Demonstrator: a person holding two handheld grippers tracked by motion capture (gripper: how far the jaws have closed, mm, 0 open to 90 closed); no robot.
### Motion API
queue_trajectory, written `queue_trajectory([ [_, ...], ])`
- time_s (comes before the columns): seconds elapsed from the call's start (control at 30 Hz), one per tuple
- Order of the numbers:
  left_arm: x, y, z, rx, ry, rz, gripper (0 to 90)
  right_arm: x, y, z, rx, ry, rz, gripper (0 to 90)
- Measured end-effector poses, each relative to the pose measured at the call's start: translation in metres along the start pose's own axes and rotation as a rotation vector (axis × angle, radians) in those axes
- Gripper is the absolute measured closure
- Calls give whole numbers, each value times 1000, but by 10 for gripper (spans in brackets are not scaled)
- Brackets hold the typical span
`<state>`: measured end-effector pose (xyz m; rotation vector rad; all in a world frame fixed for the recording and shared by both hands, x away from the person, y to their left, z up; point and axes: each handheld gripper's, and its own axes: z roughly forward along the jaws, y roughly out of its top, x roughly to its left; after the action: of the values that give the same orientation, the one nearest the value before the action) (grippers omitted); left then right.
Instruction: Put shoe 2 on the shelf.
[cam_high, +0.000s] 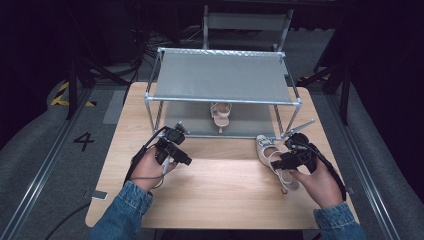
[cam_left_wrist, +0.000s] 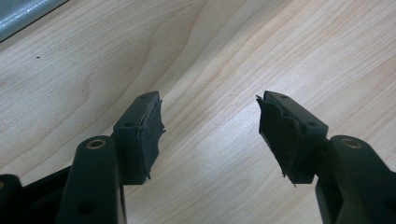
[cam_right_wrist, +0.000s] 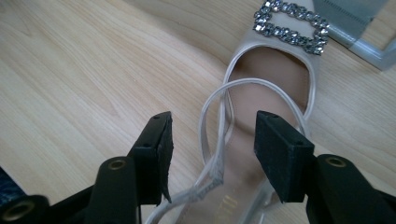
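A pale beige high-heeled sandal (cam_high: 270, 157) with a rhinestone buckle (cam_right_wrist: 290, 24) lies on the wooden table (cam_high: 220, 190) at the right, toe toward the rack. My right gripper (cam_high: 289, 161) is open over its heel end, and the thin ankle straps (cam_right_wrist: 219, 140) lie between the jaws in the right gripper view. A matching sandal (cam_high: 220, 114) stands on the lower shelf of the metal shoe rack (cam_high: 222, 75). My left gripper (cam_high: 176, 150) is open above bare wood, nothing between its pads (cam_left_wrist: 149, 135).
The two-tier rack with grey fabric shelves takes up the table's far half; a corner of its lower frame (cam_right_wrist: 373, 49) shows in the right gripper view. Bare wood spans the table's front middle. Cables trail from both grippers. A grey chair (cam_high: 247, 22) stands behind the rack.
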<state>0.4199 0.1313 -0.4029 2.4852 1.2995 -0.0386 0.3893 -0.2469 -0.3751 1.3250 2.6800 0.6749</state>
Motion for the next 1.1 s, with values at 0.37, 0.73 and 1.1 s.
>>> queue_trajectory([
  [0.37, 0, -2, 2, 1, 6, -2, 395, 1, 6, 40, 64, -24, -22, 541],
  [0.73, 2, -5, 2, 11, 0, -9, 395, 6, 9, 55, 94, -49, -84, 649],
  [1.1, 4, -5, 0, 7, -4, -8, 396, 9, 9, 53, 106, -147, -118, 838],
])
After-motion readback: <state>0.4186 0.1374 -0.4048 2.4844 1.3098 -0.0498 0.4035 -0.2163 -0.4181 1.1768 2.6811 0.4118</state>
